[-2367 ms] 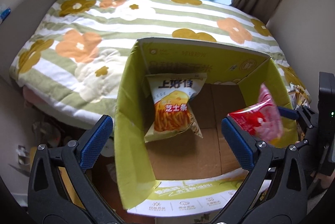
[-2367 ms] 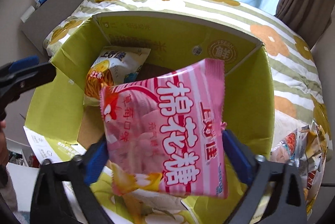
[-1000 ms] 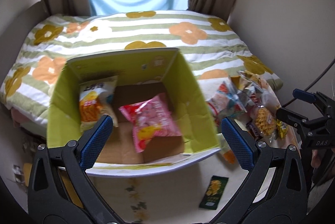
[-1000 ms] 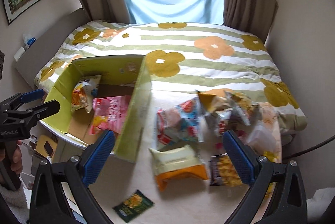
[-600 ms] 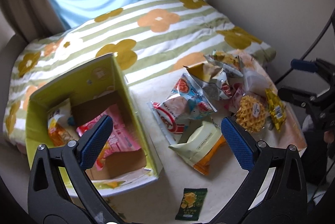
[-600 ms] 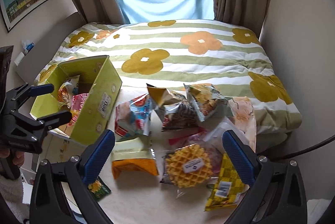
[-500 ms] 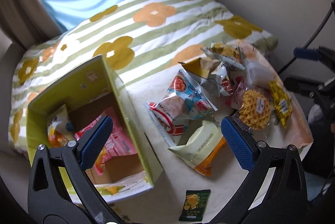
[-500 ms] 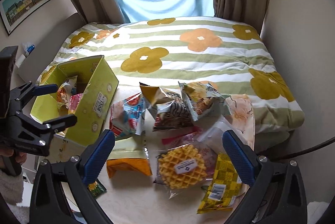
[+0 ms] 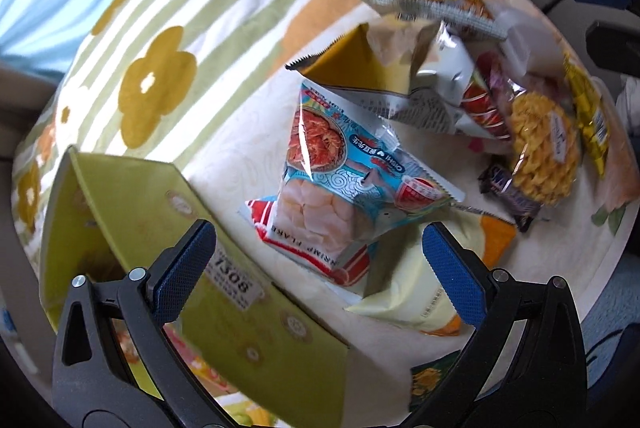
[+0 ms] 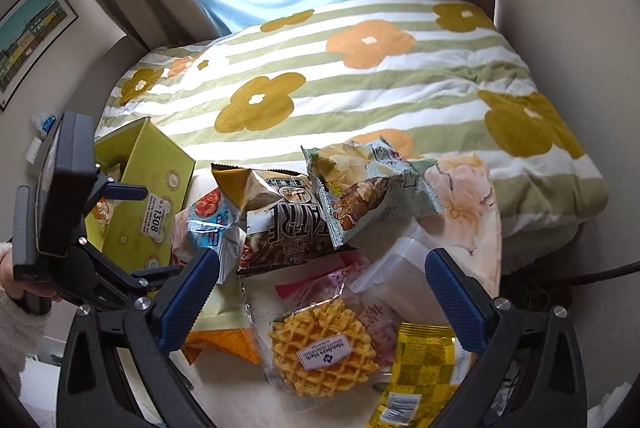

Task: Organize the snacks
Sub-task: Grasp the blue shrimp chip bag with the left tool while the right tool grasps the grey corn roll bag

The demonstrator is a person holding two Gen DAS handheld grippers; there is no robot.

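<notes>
Both tools are reaching for the next snack; the left hand-held gripper [image 9: 316,260] is hanging spread and empty just above the blue shrimp-cracker bag [image 9: 340,195], with the green box [image 9: 168,248] below-left; the right hand-held gripper [image 10: 320,288], also spread, is hovering over the waffle pack [image 10: 320,348]; next, 1 should be lowering and pinching a bag edge.

Pink snack bag [image 9: 192,352] now inside box [image 9: 256,328].

— What's under the wide-open right gripper [image 10: 322,298]?
— A round golden waffle in clear wrap [image 10: 322,347], beside a yellow checkered foil packet [image 10: 424,368] — green cardboard box [image 10: 154,183] far left.
</notes>
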